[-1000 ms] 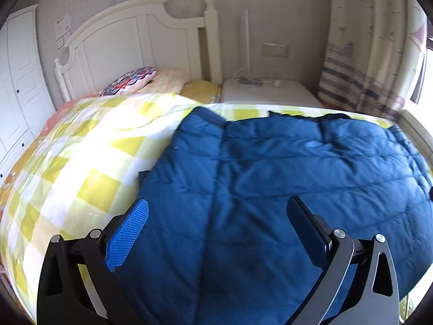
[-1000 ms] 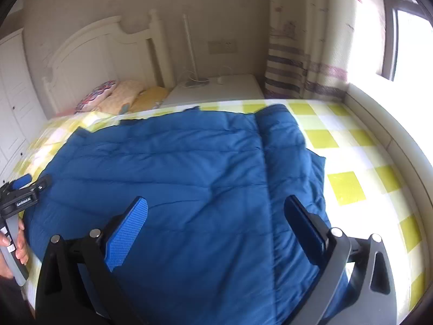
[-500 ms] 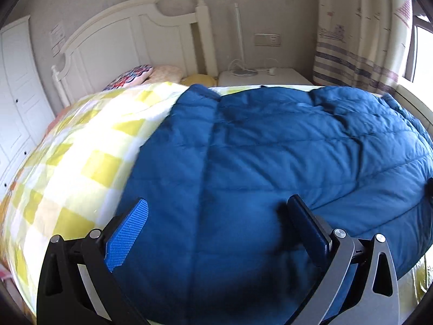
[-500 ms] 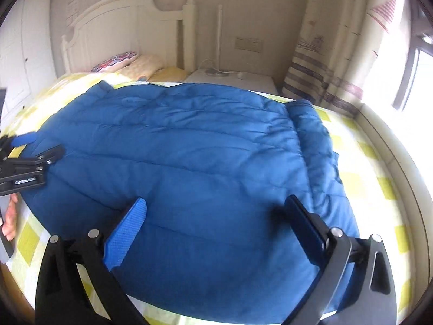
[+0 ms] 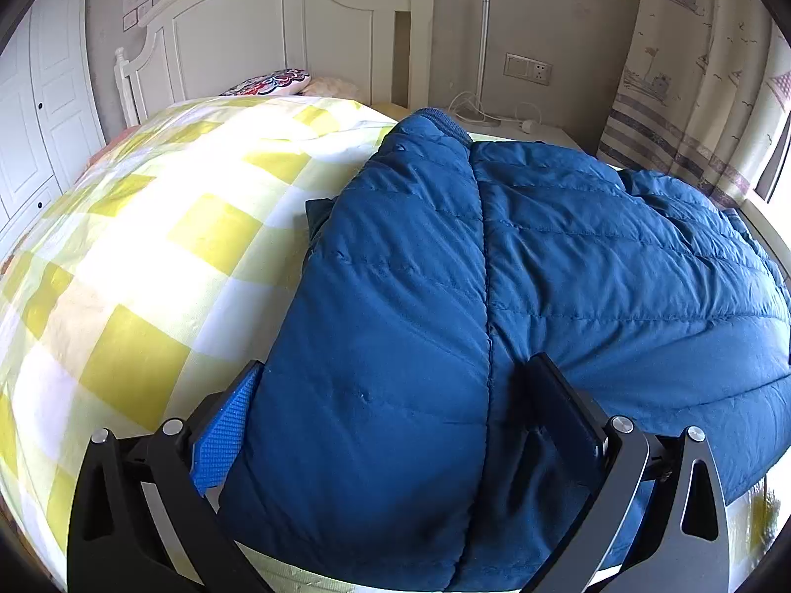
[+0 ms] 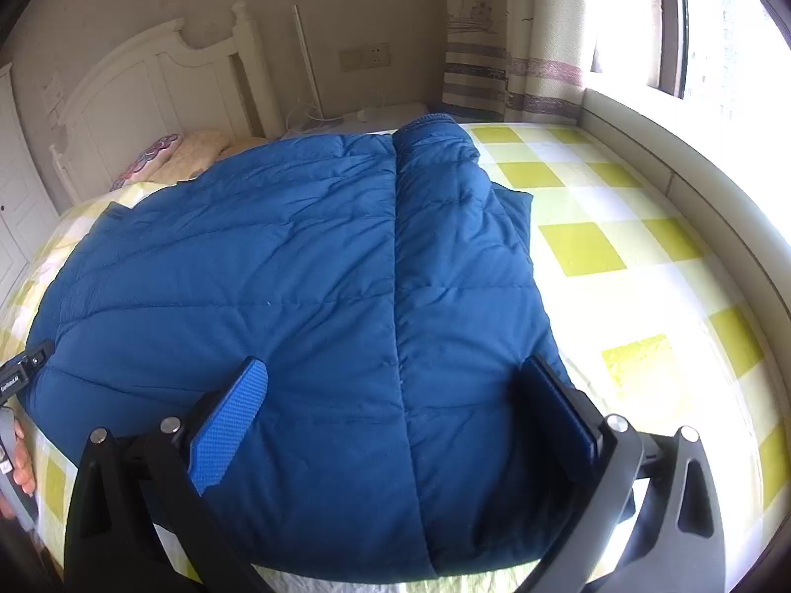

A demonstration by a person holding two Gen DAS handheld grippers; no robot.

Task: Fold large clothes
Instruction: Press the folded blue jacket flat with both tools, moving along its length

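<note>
Deep blue all over the big quilted puffer coat, stitched in slanting lines either side of a centre seam. Under it, the checked bed sheet, yellow and white squares, washed pale where the light hits. Textured bright-blue pads on the black-framed left gripper, and the same blue-on-black on the right gripper. Up at the white panelled headboard, a cushion with a red, navy and white swirling print. By the window, a cream curtain with muted purple-grey stripes.
</note>
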